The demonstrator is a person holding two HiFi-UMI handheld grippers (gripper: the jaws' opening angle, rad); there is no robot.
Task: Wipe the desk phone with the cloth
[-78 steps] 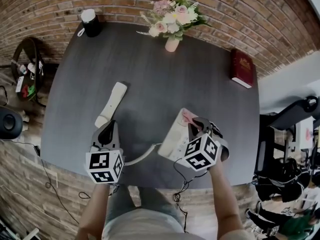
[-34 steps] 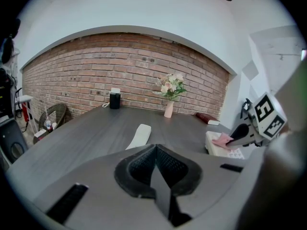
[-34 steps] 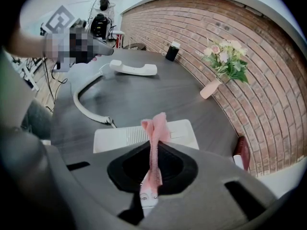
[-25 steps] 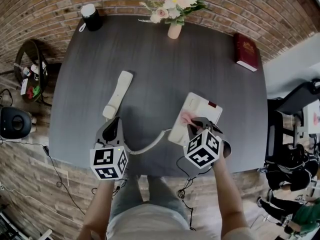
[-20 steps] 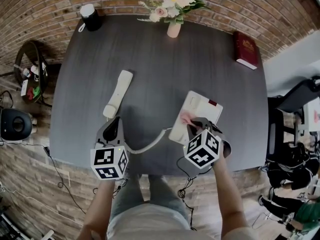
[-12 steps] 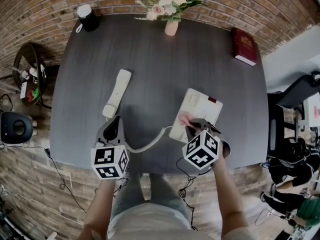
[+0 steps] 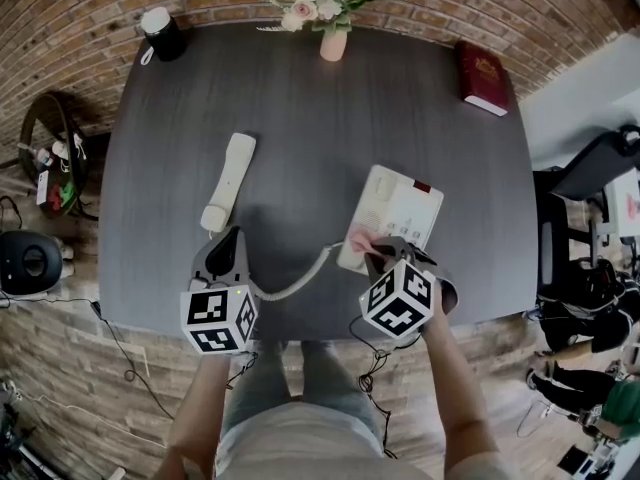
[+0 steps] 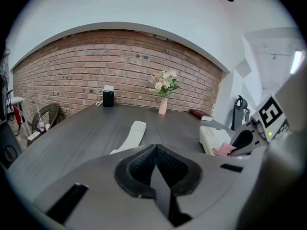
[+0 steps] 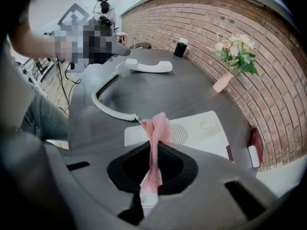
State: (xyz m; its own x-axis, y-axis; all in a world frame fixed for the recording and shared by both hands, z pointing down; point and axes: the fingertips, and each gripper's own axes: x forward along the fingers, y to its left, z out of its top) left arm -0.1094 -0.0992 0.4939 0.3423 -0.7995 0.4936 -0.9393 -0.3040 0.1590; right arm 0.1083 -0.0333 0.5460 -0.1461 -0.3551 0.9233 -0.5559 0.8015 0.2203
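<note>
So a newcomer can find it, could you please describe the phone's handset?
On the dark table, look left of the white phone base. The handset lies flat there: the only long white bar, tied to the base by a cord.

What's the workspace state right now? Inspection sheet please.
Surface: dark table, no spills seen.
Job's things: phone base; handset off it, lying to its left; pink cloth at base's near corner.
Clutter: flower vase, red book, black cup along far edge.
Grippers: left gripper shut, empty; right gripper shut on pink cloth.
Cables: coiled cord runs from base toward left gripper; thin cable hangs off near edge.
Surroundings: brick wall, wood floor.
</note>
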